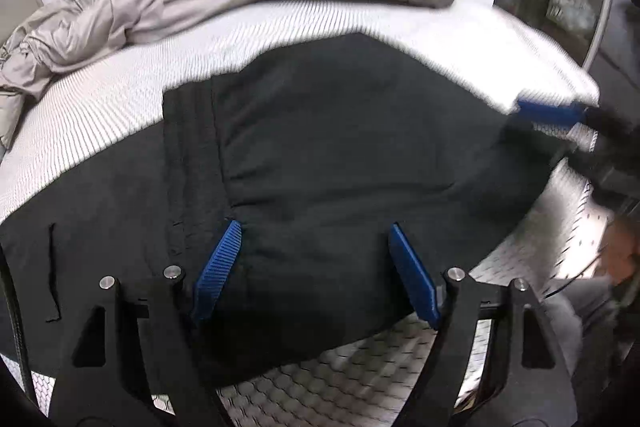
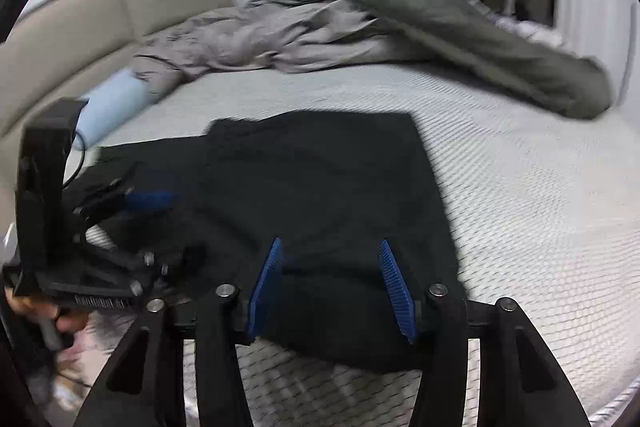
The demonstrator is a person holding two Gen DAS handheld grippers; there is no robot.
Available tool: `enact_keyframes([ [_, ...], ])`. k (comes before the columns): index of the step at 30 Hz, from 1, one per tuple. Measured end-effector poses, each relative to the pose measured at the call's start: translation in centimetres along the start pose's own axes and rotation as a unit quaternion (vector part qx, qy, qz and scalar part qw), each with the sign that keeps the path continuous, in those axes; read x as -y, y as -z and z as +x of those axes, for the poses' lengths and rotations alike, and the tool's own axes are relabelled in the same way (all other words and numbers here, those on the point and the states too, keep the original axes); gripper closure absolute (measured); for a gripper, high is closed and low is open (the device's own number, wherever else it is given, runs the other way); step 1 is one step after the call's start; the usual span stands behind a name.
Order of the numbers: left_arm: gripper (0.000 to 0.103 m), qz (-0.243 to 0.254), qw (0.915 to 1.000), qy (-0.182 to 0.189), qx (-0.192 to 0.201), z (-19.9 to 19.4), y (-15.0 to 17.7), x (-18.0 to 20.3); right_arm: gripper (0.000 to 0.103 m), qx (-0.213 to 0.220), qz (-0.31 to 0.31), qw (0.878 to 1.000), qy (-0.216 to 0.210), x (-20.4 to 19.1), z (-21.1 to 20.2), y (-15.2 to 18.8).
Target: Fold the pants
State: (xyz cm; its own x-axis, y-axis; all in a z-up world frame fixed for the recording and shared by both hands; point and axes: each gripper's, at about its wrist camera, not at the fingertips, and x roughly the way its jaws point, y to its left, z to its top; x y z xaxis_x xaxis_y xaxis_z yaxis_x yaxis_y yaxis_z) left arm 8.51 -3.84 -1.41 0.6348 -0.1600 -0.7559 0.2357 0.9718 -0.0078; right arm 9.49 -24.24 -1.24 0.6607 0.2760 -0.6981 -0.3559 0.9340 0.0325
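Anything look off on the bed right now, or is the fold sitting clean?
Nothing damaged or spilled. The black pants lie folded flat on the mattress; a crumpled heap of grey clothes sits behind them.

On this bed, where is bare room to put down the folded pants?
The widest free patch is bare mattress, bordered by the black pants, the grey bedding behind and the dark green blanket. A narrower strip lies between the pants and the bedding. It is crowded at the back, and at the pants' left side near the left gripper.
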Motion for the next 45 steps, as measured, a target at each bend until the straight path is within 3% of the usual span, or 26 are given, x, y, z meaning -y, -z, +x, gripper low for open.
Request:
enact_keyframes([
  [3, 0.028, -0.005, 1.0, 0.003, 0.008, 0.1, 0.6, -0.8, 0.052, 0.026, 0.017, 1.0, -0.001, 1.3, -2.0, 0.2],
  [6, 0.028, -0.02, 0.9997, 0.005, 0.013, -0.4, 0.7, -1.5, 0.051, 0.018, 0.033, 0.999, 0.001, 3.6, -3.7, 0.8],
  [8, 0.028, -0.028, 0.9995, -0.003, 0.011, -0.6, 0.9, -1.8, 0.046, 0.01, 0.045, 0.999, 0.006, 5.2, -4.2, 1.6],
  [10, 0.028, -0.041, 0.9991, 0.001, 0.009, -0.2, 1.5, -2.4, 0.046, -0.021, 0.086, 0.995, -0.038, 7.1, -2.6, 3.0],
  [11, 0.028, -0.049, 0.9988, 0.005, 0.01, 0.2, 1.4, -2.8, 0.05, -0.041, 0.12, 0.988, -0.084, 8.3, -1.4, 4.1],
  [13, 0.028, -0.058, 0.9982, 0.009, 0.013, 0.4, 1.4, -3.3, 0.089, -0.078, 0.158, 0.982, -0.069, 9.9, 0.2, 5.9],
  [16, 0.028, -0.052, 0.9985, 0.01, 0.013, 0.6, 1.5, -3.4, 0.097, -0.042, 0.192, 0.975, -0.1, 11.6, -0.9, 7.7],
  [18, 0.028, -0.048, 0.9988, 0.01, 0.011, 0.7, 1.3, -3.5, 0.097, -0.045, 0.211, 0.971, -0.099, 12.8, -1.6, 8.9],
  [20, 0.028, -0.046, 0.9989, 0.004, 0.004, 0.6, 1.3, -3.6, 0.097, -0.056, 0.192, 0.978, -0.068, 12.7, -2.2, 9.3],
  [22, 0.028, -0.063, 0.998, -0.008, 0.003, -0.4, 1.3, -3.9, 0.097, -0.04, 0.171, 0.983, -0.044, 12.2, -4.2, 8.9],
  [24, 0.028, -0.075, 0.9965, 0.019, 0.032, -2.5, 1.1, -3.8, 0.093, -0.007, 0.144, 0.989, -0.036, 10.6, -5.8, 7.5],
  [26, 0.026, -0.066, 0.9958, 0.035, 0.052, -3.3, 0.2, -3.0, 0.083, 0.008, 0.116, 0.992, -0.054, 8.8, -6.0, 6.1],
  [28, 0.022, -0.032, 0.9976, 0.038, 0.049, -2.6, -1.2, -1.4, 0.073, 0.015, 0.088, 0.993, -0.079, 6.0, -4.6, 4.2],
  [31, 0.022, -0.011, 0.9969, 0.075, 0.02, 1.0, -2.7, -0.7, 0.07, 0.002, 0.056, 0.992, -0.112, 2.7, -0.4, 2.2],
  [33, 0.024, -0.014, 0.997, 0.075, -0.006, 3.6, -2.8, -1.5, 0.07, -0.04, 0.018, 0.993, -0.108, 1.0, 3.1, 2.0],
  [34, 0.031, -0.002, 0.9975, 0.068, -0.017, 4.4, -2.5, -1.9, 0.071, -0.062, -0.009, 0.993, -0.098, 0.7, 4.3, 2.3],
  [36, 0.033, 0.021, 0.9968, 0.076, -0.009, 3.8, -2.2, -2.4, 0.071, -0.048, -0.065, 0.996, -0.047, 0.9, 4.4, 3.4],
  [38, 0.034, 0.025, 0.9963, 0.082, -0.011, 3.2, -1.9, -3.2, 0.071, -0.037, -0.063, 0.997, 0.001, 3.2, 3.3, 4.2],
  [40, 0.034, 0.019, 0.9981, 0.055, -0.017, 2.9, -1.7, -3.7, 0.071, -0.03, -0.016, 0.999, 0.024, 6.4, 2.3, 4.4],
  [42, 0.034, 0.009, 0.9988, 0.044, -0.022, 1.9, -1.7, -3.5, 0.071, -0.024, -0.002, 0.999, 0.023, 7.4, 1.2, 4.5],
  [45, 0.033, 0.013, 0.9974, 0.066, 0.026, -0.4, -3.1, -2.3, 0.069, -0.012, -0.004, 1.0, -0.011, 6.2, -0.1, 3.4],
])
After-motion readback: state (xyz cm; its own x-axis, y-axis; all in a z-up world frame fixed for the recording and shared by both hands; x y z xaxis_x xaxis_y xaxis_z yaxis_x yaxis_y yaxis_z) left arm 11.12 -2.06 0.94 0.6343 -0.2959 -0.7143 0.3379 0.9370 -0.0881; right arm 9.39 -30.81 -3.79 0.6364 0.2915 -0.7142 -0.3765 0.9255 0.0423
